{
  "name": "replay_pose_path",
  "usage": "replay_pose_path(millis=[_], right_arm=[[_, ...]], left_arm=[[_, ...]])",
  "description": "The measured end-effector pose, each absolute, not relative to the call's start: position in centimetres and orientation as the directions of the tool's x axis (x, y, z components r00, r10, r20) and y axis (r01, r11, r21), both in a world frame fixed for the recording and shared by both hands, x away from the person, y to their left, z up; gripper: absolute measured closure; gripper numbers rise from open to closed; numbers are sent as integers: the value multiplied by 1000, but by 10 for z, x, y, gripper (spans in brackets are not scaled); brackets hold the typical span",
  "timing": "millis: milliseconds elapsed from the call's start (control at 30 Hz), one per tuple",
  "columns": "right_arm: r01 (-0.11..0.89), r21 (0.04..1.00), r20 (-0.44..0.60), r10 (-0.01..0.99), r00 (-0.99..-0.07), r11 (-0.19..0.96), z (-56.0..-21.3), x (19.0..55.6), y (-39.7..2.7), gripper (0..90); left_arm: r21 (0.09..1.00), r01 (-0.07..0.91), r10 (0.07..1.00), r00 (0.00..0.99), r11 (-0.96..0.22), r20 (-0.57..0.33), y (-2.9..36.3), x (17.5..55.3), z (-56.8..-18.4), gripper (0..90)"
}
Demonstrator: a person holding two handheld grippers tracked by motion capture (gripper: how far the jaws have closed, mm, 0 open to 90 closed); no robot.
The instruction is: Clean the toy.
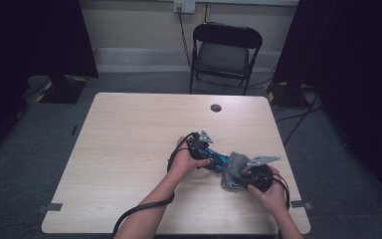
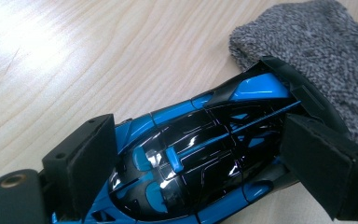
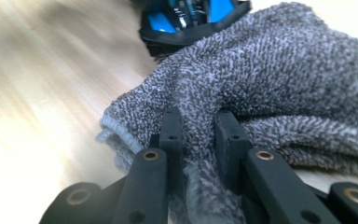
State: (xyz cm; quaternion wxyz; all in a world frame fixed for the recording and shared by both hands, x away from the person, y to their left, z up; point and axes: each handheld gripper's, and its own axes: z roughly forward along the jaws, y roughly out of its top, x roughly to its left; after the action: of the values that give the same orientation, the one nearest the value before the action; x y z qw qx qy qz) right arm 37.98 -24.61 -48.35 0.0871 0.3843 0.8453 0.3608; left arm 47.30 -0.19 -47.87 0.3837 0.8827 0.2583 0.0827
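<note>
A light wooden table (image 1: 129, 149) carries the work near its right front part. Beyond its far edge stands a black folding chair (image 1: 225, 52) on the grey floor.

On the table lies a grey knitted cloth (image 1: 235, 168), bunched into a soft heap. In the right gripper view the cloth (image 3: 279, 79) spreads across most of the surface ahead, with a fold of it rising between the 2 black jaws. The right gripper (image 3: 199, 126) is clenched on that fold: its jaws stand nearly together, the pads pressing the fabric from both sides.

Just to the left of the cloth, touching it, sits a blue and black toy car (image 1: 214, 160). In the left gripper view the toy car (image 2: 200, 158) lies lengthwise between the jaws, its far end tucked against the cloth's edge (image 2: 307, 56). The left gripper (image 2: 191, 163) is spread wide around the car's body, its 2 pads set against the car's flanks, grasping it.
</note>
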Motion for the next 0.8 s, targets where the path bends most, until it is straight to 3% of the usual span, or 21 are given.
replay_pose_path(millis=[800], right_arm=[[543,661,164,606,-778,518,-481,363,-224,761]], left_arm=[[724,388,519,853,-570,-49,-1,473,-479,110]])
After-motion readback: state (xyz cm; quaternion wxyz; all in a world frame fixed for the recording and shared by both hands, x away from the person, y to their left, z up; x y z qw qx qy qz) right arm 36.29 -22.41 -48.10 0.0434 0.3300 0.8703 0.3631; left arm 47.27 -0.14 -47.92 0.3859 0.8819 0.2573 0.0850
